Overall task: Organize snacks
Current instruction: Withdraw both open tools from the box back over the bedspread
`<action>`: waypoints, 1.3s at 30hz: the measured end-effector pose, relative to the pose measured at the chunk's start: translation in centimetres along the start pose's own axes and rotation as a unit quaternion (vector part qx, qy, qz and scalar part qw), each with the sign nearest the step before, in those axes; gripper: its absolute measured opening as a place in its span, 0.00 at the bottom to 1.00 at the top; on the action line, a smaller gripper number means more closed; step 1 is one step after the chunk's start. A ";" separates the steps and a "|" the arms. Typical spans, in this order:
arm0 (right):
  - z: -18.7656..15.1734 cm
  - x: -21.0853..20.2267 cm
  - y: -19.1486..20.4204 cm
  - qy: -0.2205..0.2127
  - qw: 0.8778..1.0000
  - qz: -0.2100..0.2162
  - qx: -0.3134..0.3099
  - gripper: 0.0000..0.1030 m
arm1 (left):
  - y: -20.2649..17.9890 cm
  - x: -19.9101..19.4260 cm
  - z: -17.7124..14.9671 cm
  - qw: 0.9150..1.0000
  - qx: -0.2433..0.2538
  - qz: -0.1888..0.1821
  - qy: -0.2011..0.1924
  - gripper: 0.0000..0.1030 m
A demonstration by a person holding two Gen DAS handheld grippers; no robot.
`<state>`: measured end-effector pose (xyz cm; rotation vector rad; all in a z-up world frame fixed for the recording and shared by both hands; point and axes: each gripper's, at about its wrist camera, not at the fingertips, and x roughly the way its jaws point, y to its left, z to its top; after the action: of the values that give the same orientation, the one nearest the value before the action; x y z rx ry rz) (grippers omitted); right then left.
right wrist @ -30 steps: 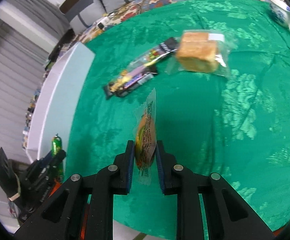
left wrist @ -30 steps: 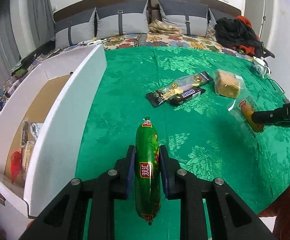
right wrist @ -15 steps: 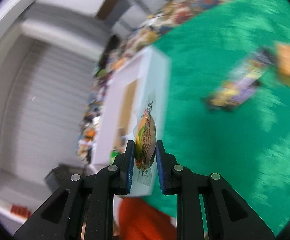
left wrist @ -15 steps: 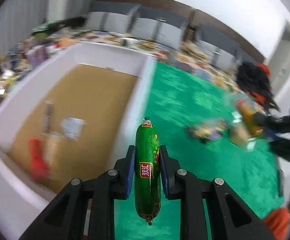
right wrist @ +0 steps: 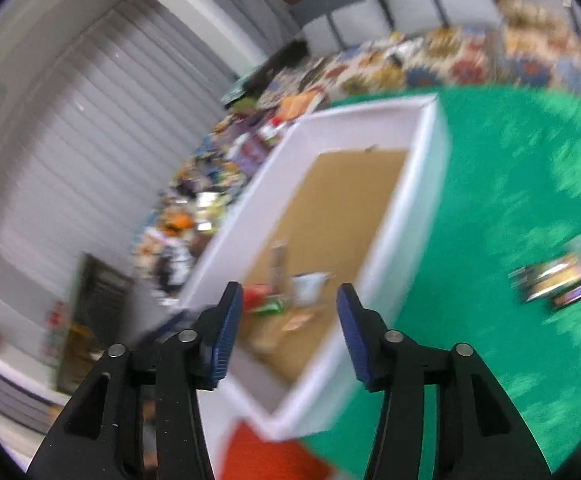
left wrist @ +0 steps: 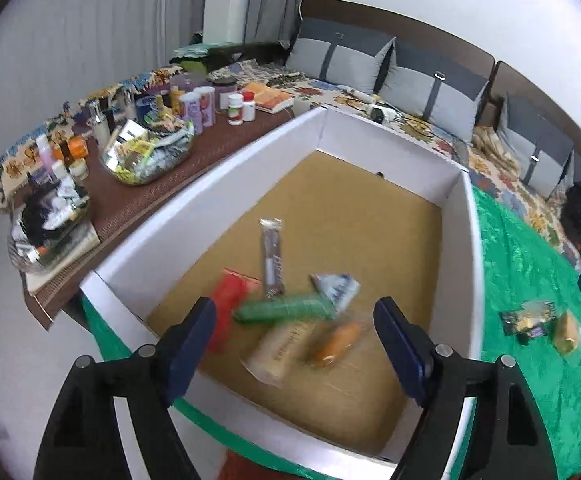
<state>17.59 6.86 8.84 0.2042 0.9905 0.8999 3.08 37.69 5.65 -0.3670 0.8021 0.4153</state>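
Note:
A white box (left wrist: pixel 466 216) with a brown floor stands at the left of the green cloth (left wrist: pixel 530 280). Inside lie the green sausage (left wrist: pixel 284 310), an orange packet (left wrist: pixel 336 342), a beige packet (left wrist: pixel 280 350), a red packet (left wrist: pixel 226 300), a grey bar (left wrist: pixel 271 256) and a white-blue wrapper (left wrist: pixel 338 286). My left gripper (left wrist: pixel 294 344) is open and empty above the box's near end. My right gripper (right wrist: pixel 288 330) is open and empty over the same box (right wrist: pixel 422 184); that view is blurred. Chocolate bars (left wrist: pixel 528 322) and a wrapped cake (left wrist: pixel 566 332) lie on the cloth.
A brown side table (left wrist: pixel 158 196) left of the box holds bottles, jars and bowls of small items. A bed with grey pillows (left wrist: pixel 410 76) lies behind. The chocolate bars also show in the right wrist view (right wrist: pixel 558 280).
Both grippers swung left over the box and opened. The green sausage and the orange packet left the jaws and now lie inside the box.

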 end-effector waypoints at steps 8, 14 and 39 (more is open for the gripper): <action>-10.5 -4.3 -14.6 0.036 0.958 -0.270 -0.087 0.64 | -10.8 -2.2 -4.9 0.989 0.086 -0.122 0.010 0.80; -18.8 -10.4 -23.9 0.035 0.931 -0.358 -0.067 0.64 | -21.2 0.3 -11.6 0.966 0.179 -0.176 0.070 0.87; -21.8 -16.1 -30.2 -0.047 0.928 -0.369 0.022 0.82 | -31.2 9.1 -18.0 0.949 0.280 -0.130 0.067 1.00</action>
<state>13.54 -29.26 -9.10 -0.0932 0.8956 0.1748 12.96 4.49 -7.79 0.0332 0.9518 -0.0946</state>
